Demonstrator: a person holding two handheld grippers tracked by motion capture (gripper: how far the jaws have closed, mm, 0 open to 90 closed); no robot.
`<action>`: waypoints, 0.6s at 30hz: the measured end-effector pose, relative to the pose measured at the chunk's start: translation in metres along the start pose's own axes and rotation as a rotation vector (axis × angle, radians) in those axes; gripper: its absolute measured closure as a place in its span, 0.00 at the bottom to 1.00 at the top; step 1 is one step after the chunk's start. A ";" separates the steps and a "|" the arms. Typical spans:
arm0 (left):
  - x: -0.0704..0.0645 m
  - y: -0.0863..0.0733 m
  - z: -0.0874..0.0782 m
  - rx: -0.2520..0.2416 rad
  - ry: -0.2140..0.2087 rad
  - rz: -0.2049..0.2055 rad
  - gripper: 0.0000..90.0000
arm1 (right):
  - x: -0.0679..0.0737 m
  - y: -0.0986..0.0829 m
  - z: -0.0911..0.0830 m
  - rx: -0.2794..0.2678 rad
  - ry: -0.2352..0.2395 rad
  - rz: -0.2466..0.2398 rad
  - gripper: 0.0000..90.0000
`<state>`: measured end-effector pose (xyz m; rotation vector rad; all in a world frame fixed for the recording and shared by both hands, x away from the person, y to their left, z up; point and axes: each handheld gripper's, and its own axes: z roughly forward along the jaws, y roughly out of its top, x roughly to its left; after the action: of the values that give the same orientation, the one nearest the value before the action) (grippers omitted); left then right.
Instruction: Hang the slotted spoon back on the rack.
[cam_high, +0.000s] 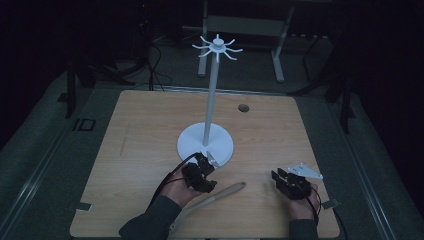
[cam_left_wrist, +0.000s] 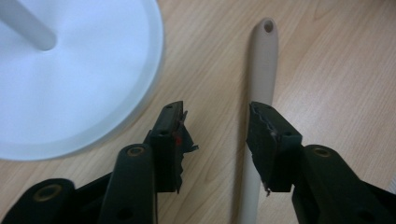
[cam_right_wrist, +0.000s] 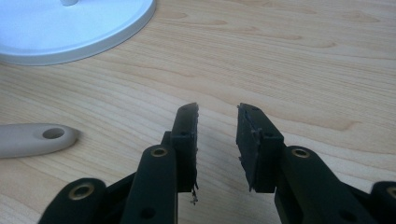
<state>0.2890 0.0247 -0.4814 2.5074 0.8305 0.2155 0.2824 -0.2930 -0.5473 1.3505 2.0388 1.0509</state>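
Note:
A beige utensil handle (cam_high: 227, 191) with a hole at its tip lies on the wooden table (cam_high: 150, 130), in front of a white hook stand (cam_high: 213, 85) with a round base (cam_high: 192, 142). My left gripper (cam_high: 202, 175) hovers low over the handle, open. In the left gripper view (cam_left_wrist: 217, 112) the handle (cam_left_wrist: 264, 60) runs under the right-hand jaw, not between the two. My right gripper (cam_high: 280, 179) is to the right near the front edge, open with nothing in it (cam_right_wrist: 217, 109). The handle tip (cam_right_wrist: 37, 137) lies to its left.
The stand's base (cam_left_wrist: 70, 79) is close to the left gripper's left jaw and farther off in the right gripper view (cam_right_wrist: 70, 32). A small round hole (cam_high: 243, 107) sits at the table's back. Bare wood spreads left and right of the stand.

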 end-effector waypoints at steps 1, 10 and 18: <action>-0.001 0.002 0.002 0.010 -0.003 0.006 0.64 | 0.000 0.000 0.000 0.000 0.000 -0.001 0.76; -0.011 0.011 0.016 0.093 -0.029 0.069 0.66 | -0.001 0.000 -0.001 -0.004 -0.002 0.002 0.75; -0.018 0.014 0.031 0.154 -0.042 0.111 0.65 | -0.001 0.000 -0.001 -0.005 -0.002 0.002 0.74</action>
<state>0.2911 -0.0084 -0.5012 2.6953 0.7170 0.1399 0.2821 -0.2942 -0.5471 1.3516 2.0324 1.0541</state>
